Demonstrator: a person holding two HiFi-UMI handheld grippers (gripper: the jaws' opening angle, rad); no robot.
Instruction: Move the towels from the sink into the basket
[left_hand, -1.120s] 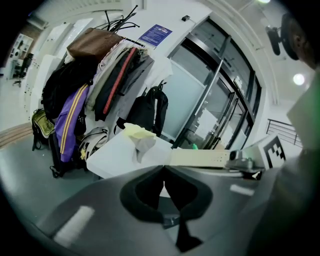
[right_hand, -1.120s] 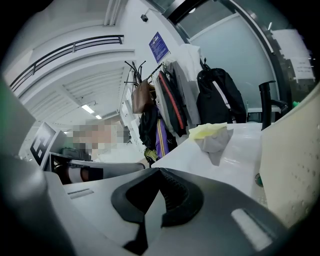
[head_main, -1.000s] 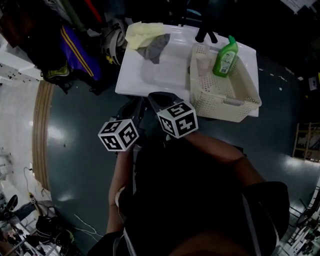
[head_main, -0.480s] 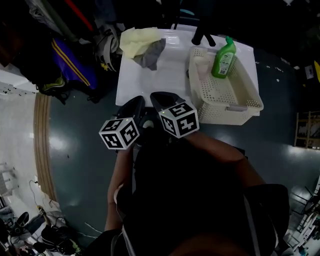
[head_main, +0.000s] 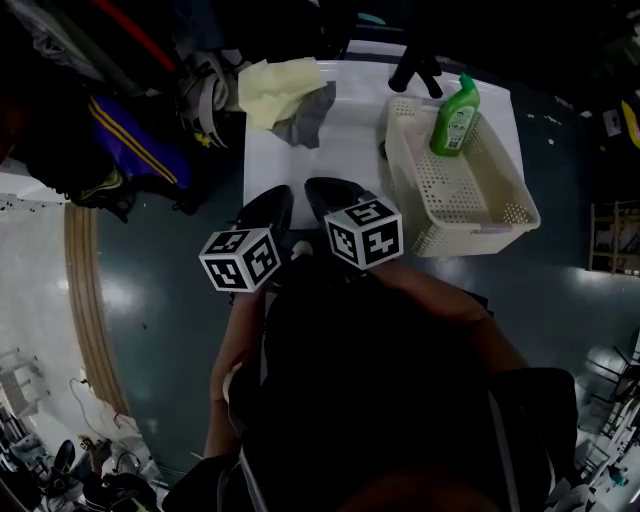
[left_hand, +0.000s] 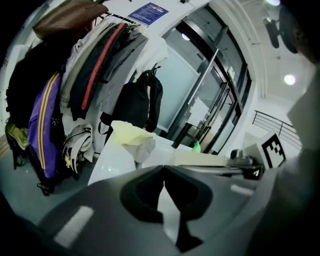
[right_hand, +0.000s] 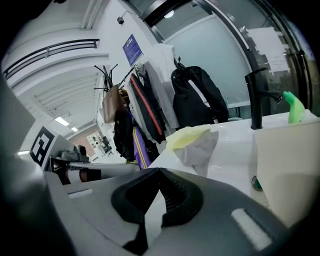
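Your left gripper (head_main: 278, 196) and right gripper (head_main: 318, 188) hover at the near edge of the sink (head_main: 350, 150), jaws pressed together, holding nothing. The yellow towel (head_main: 275, 85) and grey towel (head_main: 305, 118) lie heaped at its far left corner. The basket (head_main: 470, 190) rests on its right. Spread one gripper's jaws before you reach, then pinch a raised fold.

No wording can be read anywhere in this scene. A blue sign (left_hand: 148, 12) hangs high on the wall, above and slightly left of the left tool (left_hand: 163, 169), but its white print is too small to make out. Paper sheets (right_hand: 265, 45) stuck to the glass, up and to the right of the right tool (right_hand: 159, 172), are blurred. The green bottle (head_main: 452, 118), ahead and to the right of both tools, carries an illegible label. The marker cubes (head_main: 365, 232) on the tools bear only black-and-white squares.
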